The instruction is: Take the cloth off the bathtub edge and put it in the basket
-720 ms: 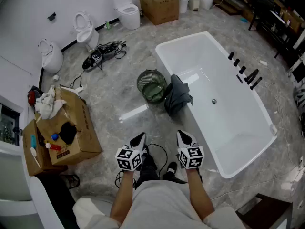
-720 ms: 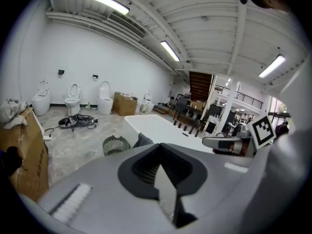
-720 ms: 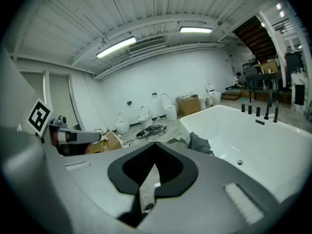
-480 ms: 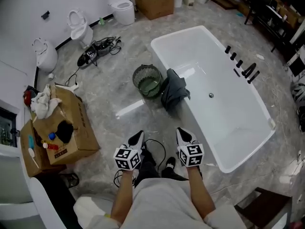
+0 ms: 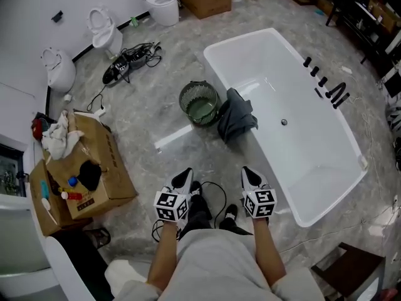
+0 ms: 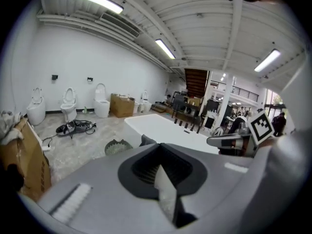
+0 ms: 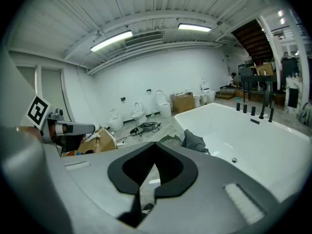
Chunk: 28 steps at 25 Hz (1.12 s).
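Grey marble floor [image 5: 145,102], white wall [image 5: 25,8] lined with toilets [image 5: 101,32].

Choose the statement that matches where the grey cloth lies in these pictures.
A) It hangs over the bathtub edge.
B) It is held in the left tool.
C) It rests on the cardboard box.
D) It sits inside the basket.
A: the head view shows the grey cloth draped over the bathtub edge, right beside the basket.

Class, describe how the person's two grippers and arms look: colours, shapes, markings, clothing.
The left gripper and right gripper match: pale tapered jaws edged in black, grey bodies, white cubes bearing black square markers. Forearms are bare; the top is light grey.
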Available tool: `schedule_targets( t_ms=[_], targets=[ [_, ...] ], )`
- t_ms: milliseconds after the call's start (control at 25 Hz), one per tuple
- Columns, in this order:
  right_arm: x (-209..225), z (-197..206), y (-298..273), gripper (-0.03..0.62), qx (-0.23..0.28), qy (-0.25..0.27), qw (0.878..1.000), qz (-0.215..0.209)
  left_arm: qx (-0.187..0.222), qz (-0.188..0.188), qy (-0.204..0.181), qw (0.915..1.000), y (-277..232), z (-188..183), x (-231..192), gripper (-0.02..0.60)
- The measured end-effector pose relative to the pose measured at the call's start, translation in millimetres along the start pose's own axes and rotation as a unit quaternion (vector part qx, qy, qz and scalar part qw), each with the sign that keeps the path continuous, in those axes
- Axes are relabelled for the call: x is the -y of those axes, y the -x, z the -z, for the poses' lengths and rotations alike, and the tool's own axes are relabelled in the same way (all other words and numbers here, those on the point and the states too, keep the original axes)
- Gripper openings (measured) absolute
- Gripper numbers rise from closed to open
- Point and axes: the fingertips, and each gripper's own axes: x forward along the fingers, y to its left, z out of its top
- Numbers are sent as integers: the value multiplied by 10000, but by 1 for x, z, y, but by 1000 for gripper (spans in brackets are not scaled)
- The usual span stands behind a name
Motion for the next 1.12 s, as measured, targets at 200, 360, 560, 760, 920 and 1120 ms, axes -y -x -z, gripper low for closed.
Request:
schedule_targets(
  t_ms=[200,360,560,760,920,1120],
  targets=[
    [1,-22,-28,2,136,-207,9994,251,-27,185,-128,9997,-27,-30,-40,57],
    [-5,-35,-48,2,194,-112,9985,501,-229,454,81,9987,-53,-40,-73,57],
    [-31,-30,-87,2,-69,-109,9982,585,-439,667,-1,9968,-74,-49,-115,57],
    [-50,-31,-122,2,-203,-97,9974,679,-300,933,-33,9952,-87,-62,-150,57],
    [-58,-34,-141,2,-253,-9,9957,889,-148,1042,-47,9944,-90,-70,-179,57],
    [-67,-36,-163,2,-363,211,9948,933,-122,909,111,9957,-89,-68,-211,57]
  ],
)
